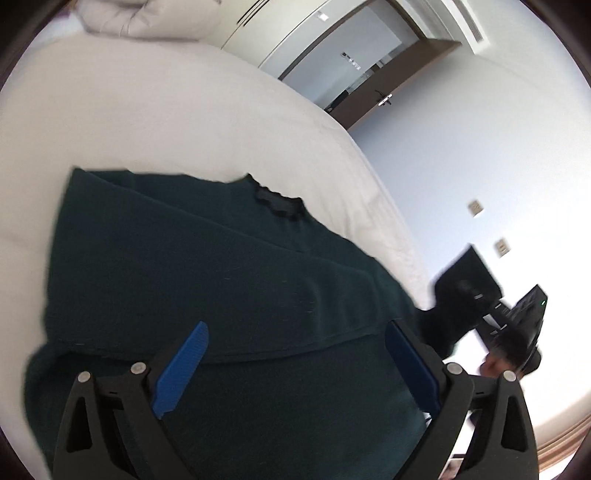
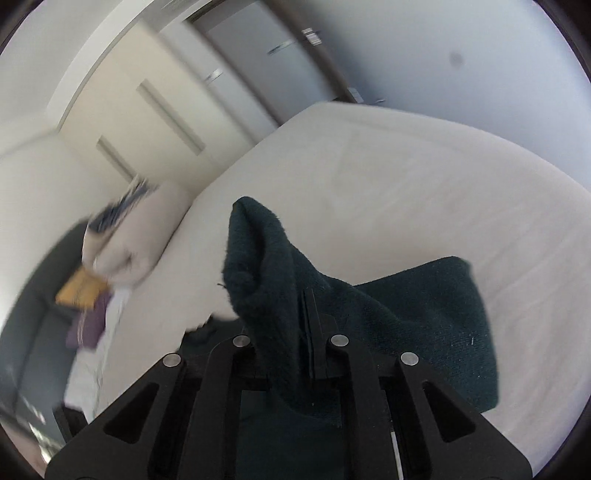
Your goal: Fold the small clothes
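A dark green knit garment (image 1: pixel 207 273) lies spread on the white bed (image 1: pixel 155 122), with a dark scalloped trim at its far edge. My left gripper (image 1: pixel 295 343) is open above its near part, blue pads wide apart and empty. In the right wrist view my right gripper (image 2: pixel 301 314) is shut on a fold of the same green garment (image 2: pixel 424 317) and holds it lifted off the bed (image 2: pixel 406 177). The cloth drapes over the fingers and hides their tips.
White pillows (image 1: pixel 147 18) lie at the bed's head. A pillow (image 2: pixel 125 243) with yellow and purple items (image 2: pixel 81 291) sits at the bed's left side. A black device (image 1: pixel 476 291) stands past the bed's right edge, near a wall and a doorway (image 1: pixel 369 70).
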{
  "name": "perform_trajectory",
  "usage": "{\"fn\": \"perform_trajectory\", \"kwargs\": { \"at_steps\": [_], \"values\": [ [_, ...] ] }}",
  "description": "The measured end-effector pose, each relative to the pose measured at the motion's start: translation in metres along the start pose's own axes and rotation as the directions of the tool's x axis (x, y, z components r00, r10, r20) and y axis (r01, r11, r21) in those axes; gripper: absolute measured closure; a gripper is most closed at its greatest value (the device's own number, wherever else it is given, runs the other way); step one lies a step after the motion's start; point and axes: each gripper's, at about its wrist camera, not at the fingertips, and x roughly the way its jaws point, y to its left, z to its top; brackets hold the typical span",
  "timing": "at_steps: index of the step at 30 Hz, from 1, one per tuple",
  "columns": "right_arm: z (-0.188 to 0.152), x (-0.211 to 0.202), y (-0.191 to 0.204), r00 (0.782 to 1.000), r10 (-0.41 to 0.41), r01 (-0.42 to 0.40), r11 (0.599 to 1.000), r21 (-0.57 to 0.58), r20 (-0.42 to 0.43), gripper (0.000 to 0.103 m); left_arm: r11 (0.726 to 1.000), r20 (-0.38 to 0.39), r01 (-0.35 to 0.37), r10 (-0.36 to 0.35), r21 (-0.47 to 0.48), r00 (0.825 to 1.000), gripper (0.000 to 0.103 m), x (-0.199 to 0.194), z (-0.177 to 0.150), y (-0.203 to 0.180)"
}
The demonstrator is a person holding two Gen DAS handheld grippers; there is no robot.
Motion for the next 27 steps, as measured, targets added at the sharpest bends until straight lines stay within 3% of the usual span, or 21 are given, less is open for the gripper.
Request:
{"fn": "perform_trajectory", "kwargs": {
  "at_steps": [2, 4, 7, 9, 14, 17, 19, 20, 23, 27],
  "values": [
    [-0.038, 0.042, 0.067, 0.997, 0.015, -0.028, 0.988, -0.154, -0.080, 0.092, 0.997, -0.034, 0.051, -0.053, -0.052, 0.998, 0.005, 0.012, 0.001, 0.001],
    [-0.072, 0.070, 0.105, 0.991, 0.016, -0.045, 0.975, -0.216, -0.136, 0.093, 0.984, -0.080, 0.130, -0.141, -0.125, 0.987, 0.005, 0.027, 0.002, 0.002],
    [-0.121, 0.091, 0.145, 0.982, -0.009, -0.051, 0.949, -0.312, -0.189, 0.092, 0.958, -0.120, 0.195, -0.223, -0.210, 0.967, 0.000, 0.045, 0.004, 0.006],
    [-0.164, 0.092, 0.153, 0.977, -0.028, -0.045, 0.940, -0.338, -0.211, 0.092, 0.955, -0.145, 0.188, -0.224, -0.230, 0.964, 0.000, 0.058, 0.006, 0.006],
    [-0.203, 0.128, 0.142, 0.955, -0.051, -0.041, 0.953, -0.301, -0.293, 0.092, 0.936, -0.206, 0.187, -0.255, -0.299, 0.945, 0.000, 0.087, -0.001, 0.003],
    [-0.206, 0.118, 0.115, 0.955, -0.042, -0.046, 0.956, -0.289, -0.292, 0.090, 0.951, -0.233, 0.164, -0.228, -0.263, 0.945, 0.000, 0.093, -0.002, -0.004],
    [-0.198, 0.109, 0.099, 0.953, -0.028, -0.061, 0.958, -0.280, -0.303, 0.083, 0.949, -0.241, 0.163, -0.231, -0.271, 0.943, 0.001, 0.095, 0.001, -0.005],
    [-0.192, 0.109, 0.094, 0.951, -0.023, -0.067, 0.958, -0.278, -0.308, 0.075, 0.947, -0.245, 0.162, -0.233, -0.276, 0.941, 0.001, 0.095, 0.001, -0.005],
    [-0.192, 0.081, 0.081, 0.958, 0.000, -0.087, 0.954, -0.287, -0.288, 0.040, 0.944, -0.269, 0.160, -0.241, -0.289, 0.933, 0.007, 0.098, -0.002, -0.005],
    [-0.197, 0.057, 0.070, 0.955, -0.017, -0.076, 0.951, -0.300, -0.297, 0.039, 0.952, -0.333, 0.137, -0.228, -0.273, 0.915, 0.028, 0.108, -0.016, -0.013]
  ]
}}
